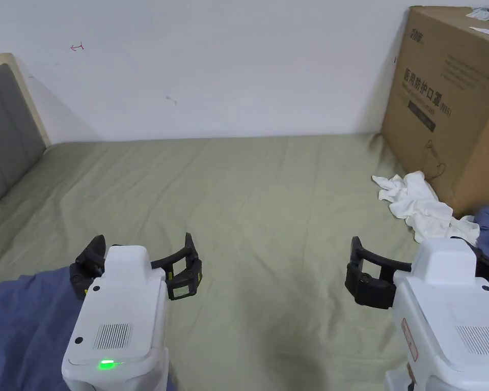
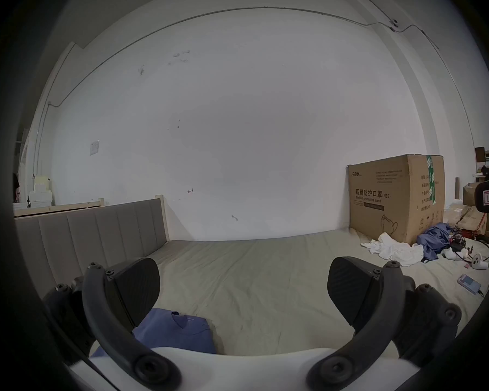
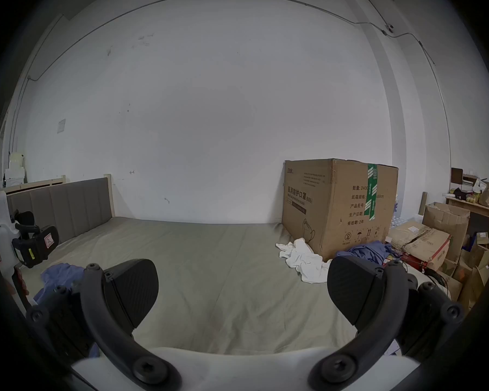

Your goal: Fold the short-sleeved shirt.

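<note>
The green bedsheet [image 1: 269,203] lies bare ahead. My left gripper [image 1: 139,264] and right gripper [image 1: 422,272] hang wide open, empty; I'd reach for the blue shirt [image 1: 24,320] and spread it flat first.

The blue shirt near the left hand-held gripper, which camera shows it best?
The left gripper view: the blue shirt lies just below the open jaws, its neckline visible. The head view catches one part behind the left hand-held gripper. The right gripper view shows a rumpled edge, far left.
</note>
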Available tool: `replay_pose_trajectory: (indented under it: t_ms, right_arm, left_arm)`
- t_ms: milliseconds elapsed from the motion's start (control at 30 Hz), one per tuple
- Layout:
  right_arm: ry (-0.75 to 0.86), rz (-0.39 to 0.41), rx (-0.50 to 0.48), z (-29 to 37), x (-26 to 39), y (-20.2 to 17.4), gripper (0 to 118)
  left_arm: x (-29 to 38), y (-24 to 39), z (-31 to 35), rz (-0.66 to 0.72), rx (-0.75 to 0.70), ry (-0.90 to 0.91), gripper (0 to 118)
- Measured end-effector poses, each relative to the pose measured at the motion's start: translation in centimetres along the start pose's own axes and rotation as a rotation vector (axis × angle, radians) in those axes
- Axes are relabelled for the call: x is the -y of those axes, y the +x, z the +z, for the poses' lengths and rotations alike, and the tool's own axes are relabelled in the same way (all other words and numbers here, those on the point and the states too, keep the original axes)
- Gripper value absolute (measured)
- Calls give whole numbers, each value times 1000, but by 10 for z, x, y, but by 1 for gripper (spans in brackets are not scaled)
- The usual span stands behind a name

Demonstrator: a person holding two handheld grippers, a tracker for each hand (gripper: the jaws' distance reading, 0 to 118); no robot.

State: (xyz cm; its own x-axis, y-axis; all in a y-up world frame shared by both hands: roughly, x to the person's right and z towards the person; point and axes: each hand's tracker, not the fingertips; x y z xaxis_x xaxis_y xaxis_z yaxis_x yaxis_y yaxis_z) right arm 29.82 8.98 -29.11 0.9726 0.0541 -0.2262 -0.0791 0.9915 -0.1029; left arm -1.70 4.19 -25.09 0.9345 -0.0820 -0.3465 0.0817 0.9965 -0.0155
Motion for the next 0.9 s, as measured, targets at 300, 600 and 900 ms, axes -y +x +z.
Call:
replay_pose_trajectory:
  t_ms: [300, 600, 900]
  right_arm:
    - [-11, 25, 26, 1, -5, -5, 77]
    - [-24, 26, 16, -3, -7, -5, 0]
    - [-14, 27, -13, -9, -7, -6, 0]
  left_arm:
    - [-6, 4, 2, 11, 38, 14, 47]
    - [-11, 11, -3, 33, 46, -16, 0]
    - [-11, -4, -2, 38, 37, -24, 0]
